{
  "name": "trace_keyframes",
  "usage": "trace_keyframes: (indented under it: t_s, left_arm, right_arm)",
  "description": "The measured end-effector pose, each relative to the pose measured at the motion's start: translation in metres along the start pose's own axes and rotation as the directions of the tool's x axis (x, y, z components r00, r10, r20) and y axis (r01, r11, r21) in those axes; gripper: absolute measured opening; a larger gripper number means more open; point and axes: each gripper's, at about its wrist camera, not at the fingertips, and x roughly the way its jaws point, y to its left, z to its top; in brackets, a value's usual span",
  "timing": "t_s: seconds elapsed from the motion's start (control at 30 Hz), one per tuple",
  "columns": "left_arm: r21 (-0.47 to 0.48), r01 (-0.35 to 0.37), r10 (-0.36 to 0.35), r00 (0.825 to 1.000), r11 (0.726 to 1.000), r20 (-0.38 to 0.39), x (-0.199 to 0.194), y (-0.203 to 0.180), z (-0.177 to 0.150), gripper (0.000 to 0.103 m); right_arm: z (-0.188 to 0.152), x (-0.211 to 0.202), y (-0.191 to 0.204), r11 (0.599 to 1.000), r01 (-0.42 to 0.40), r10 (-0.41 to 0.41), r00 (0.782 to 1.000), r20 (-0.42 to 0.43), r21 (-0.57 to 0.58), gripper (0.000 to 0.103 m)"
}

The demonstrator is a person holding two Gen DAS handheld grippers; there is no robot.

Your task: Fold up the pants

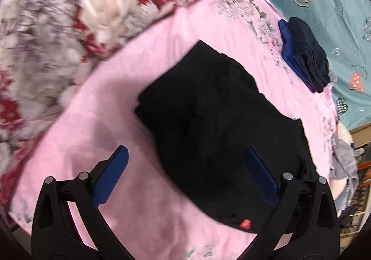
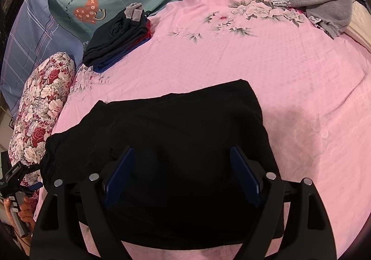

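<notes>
The black pants [image 2: 176, 144] are seen lying on the pink bedsheet [image 2: 289, 69], already doubled over into a thick, roughly rectangular bundle. In the right wrist view the right gripper [image 2: 183, 171] is held directly over the near part of this bundle, its jaws spread wide apart with nothing between them; the cloth stretches away ahead of it and out to its left, so the bundle's long axis is judged to run across the view rather than along the fingers. In the left wrist view the left gripper [image 1: 185, 174] is likewise held apart and empty, over the edge of the pants [image 1: 215, 125]: one finger is seen above bare sheet, the other above the black cloth, and the bundle lies ahead and to its right, with a small red label [image 1: 245, 224] showing at the near corner. The right gripper is judged the nearer to the middle of the cloth, the left to its end. No containers are in view; a stack of folded dark clothes [image 2: 118, 39] is seen well apart at the far side of the bed, a grey garment [image 2: 324, 4] at the far right, and a flowered quilt [image 1: 69, 16] beside the sheet.
</notes>
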Motion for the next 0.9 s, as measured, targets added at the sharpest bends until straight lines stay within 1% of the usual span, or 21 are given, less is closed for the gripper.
trace_keyframes:
  t_s: [0.07,0.1,0.13,0.17,0.2,0.23,0.27,0.3,0.33,0.37,0.4,0.47,0.5,0.53,0.6,0.67,0.73,0.77,0.8,0.87,0.9]
  left_arm:
    - [0.027,0.010,-0.008,0.999,1.000,-0.042,0.017,-0.007,0.004,0.099]
    - [0.051,-0.011,0.013,0.999,0.999,-0.035,0.023,-0.012,0.006,0.098]
    - [0.094,-0.064,0.065,0.998,0.994,-0.006,0.028,-0.021,0.008,0.093]
    - [0.122,-0.093,0.092,0.996,0.988,0.010,0.032,-0.027,0.010,0.093]
    - [0.154,-0.098,0.096,0.995,0.983,0.020,0.036,-0.031,0.013,0.092]
    - [0.195,-0.128,0.124,0.992,0.972,0.033,0.042,-0.036,0.016,0.079]
    - [0.219,-0.175,0.166,0.984,0.960,0.059,0.043,-0.039,0.017,0.069]
    - [0.247,-0.185,0.172,0.982,0.951,0.072,0.041,-0.043,0.017,0.056]
    - [0.258,-0.169,0.156,0.985,0.951,0.068,0.040,-0.044,0.017,0.036]
    - [0.270,-0.148,0.136,0.989,0.951,0.062,0.038,-0.047,0.016,0.029]
    - [0.291,-0.156,0.141,0.987,0.944,0.072,0.033,-0.053,0.013,0.026]
    - [0.314,-0.188,0.158,0.980,0.931,0.118,0.023,-0.063,0.007,0.024]
    - [0.330,-0.179,0.138,0.980,0.927,0.142,0.011,-0.070,0.003,0.024]
    - [0.342,-0.161,0.114,0.981,0.926,0.155,0.003,-0.075,0.002,0.024]
    - [0.376,-0.098,0.036,0.985,0.922,0.170,-0.020,-0.090,-0.001,0.024]
    - [0.430,-0.030,-0.054,0.982,0.902,0.180,-0.045,-0.113,-0.008,0.024]
    - [0.500,0.010,-0.121,0.974,0.866,0.191,-0.064,-0.142,-0.019,0.024]
    - [0.540,0.035,-0.160,0.969,0.841,0.186,-0.072,-0.161,-0.027,0.024]
    - [0.577,0.060,-0.192,0.967,0.814,0.170,-0.076,-0.181,-0.035,0.025]
    - [0.634,0.098,-0.232,0.964,0.767,0.131,-0.077,-0.211,-0.048,0.026]
    - [0.664,0.124,-0.246,0.965,0.738,0.093,-0.069,-0.232,-0.058,0.026]
  right_arm:
    - [0.000,0.001,0.003,1.000,-0.003,0.003,1.000,0.002,-0.006,0.084]
    - [0.000,0.002,0.004,1.000,-0.006,0.006,1.000,0.001,-0.007,0.084]
    - [0.000,0.003,0.006,1.000,-0.008,0.008,1.000,0.000,-0.009,0.084]
    - [0.000,0.004,0.008,1.000,-0.008,0.008,1.000,-0.003,-0.011,0.084]
    - [-0.001,0.004,0.010,1.000,-0.009,0.009,1.000,-0.004,-0.016,0.084]
    - [-0.001,0.004,0.011,1.000,-0.012,0.012,1.000,-0.003,-0.020,0.084]
    - [-0.002,0.003,0.013,0.999,-0.019,0.019,1.000,-0.002,-0.028,0.084]
    - [-0.003,0.003,0.014,0.999,-0.026,0.026,1.000,0.000,-0.033,0.084]
    - [-0.004,0.002,0.015,0.999,-0.031,0.031,1.000,0.001,-0.034,0.084]
    - [-0.005,0.002,0.014,0.999,-0.037,0.037,0.999,0.001,-0.038,0.084]
    - [-0.006,0.002,0.014,0.999,-0.037,0.037,0.999,-0.003,-0.039,0.084]
    - [-0.005,0.001,0.009,0.999,-0.038,0.038,0.999,-0.005,-0.027,0.084]
    - [-0.005,0.000,0.007,0.999,-0.041,0.041,0.999,-0.001,-0.019,0.084]
    - [-0.004,-0.001,0.005,0.999,-0.045,0.045,0.999,0.005,-0.011,0.084]
    - [-0.004,-0.006,0.002,0.999,-0.052,0.052,0.998,0.023,-0.001,0.084]
    - [-0.004,-0.009,-0.001,0.998,-0.058,0.058,0.998,0.033,0.000,0.084]
    - [-0.004,-0.012,-0.004,0.998,-0.061,0.061,0.997,0.041,0.003,0.084]
    - [-0.004,-0.015,-0.006,0.998,-0.062,0.062,0.997,0.048,0.007,0.084]
    - [-0.004,-0.017,-0.008,0.998,-0.063,0.063,0.996,0.057,0.013,0.084]
    - [-0.004,-0.022,-0.012,0.998,-0.066,0.064,0.995,0.071,0.023,0.084]
    - [-0.005,-0.024,-0.014,0.997,-0.066,0.064,0.995,0.076,0.027,0.084]
